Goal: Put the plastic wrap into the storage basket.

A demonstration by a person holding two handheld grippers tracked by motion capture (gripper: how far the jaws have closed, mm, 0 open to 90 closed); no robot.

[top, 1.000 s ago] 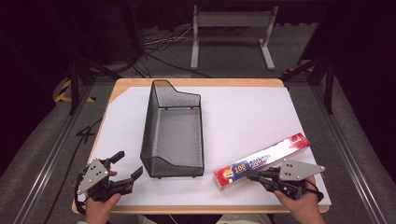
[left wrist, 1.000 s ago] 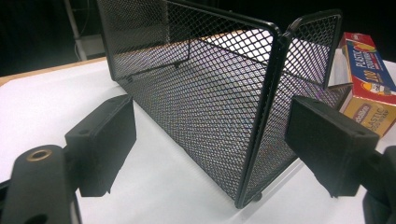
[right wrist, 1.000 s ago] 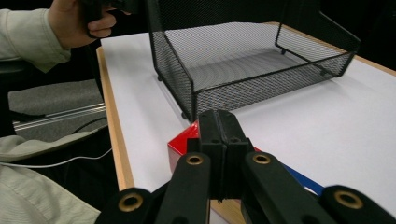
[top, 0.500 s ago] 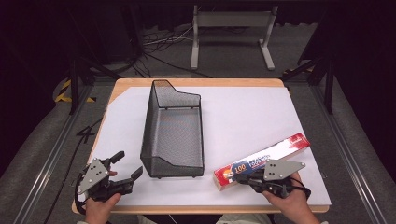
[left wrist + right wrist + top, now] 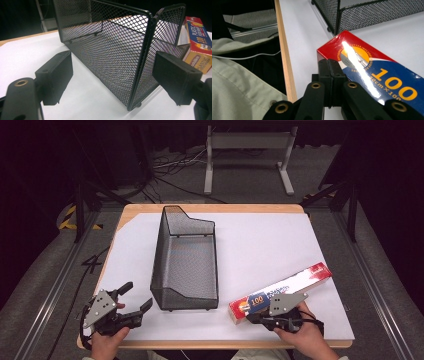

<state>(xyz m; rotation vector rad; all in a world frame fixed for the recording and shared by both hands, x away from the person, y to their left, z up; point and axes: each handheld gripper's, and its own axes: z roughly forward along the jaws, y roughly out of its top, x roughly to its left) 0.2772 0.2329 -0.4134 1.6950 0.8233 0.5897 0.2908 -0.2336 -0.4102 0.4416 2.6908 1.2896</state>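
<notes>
Broadly, we see a white-covered worktop (image 5: 260, 245) carrying a black mesh basket (image 5: 186, 260) at its middle. To the basket's right, a long plastic-wrap box (image 5: 282, 291) lies diagonally near the front edge. Our left tool (image 5: 134, 301), jaws wide apart, sits just beside the basket's near-left corner. Our right tool (image 5: 332, 71), jaws pressed together, touches the box's near end.
</notes>
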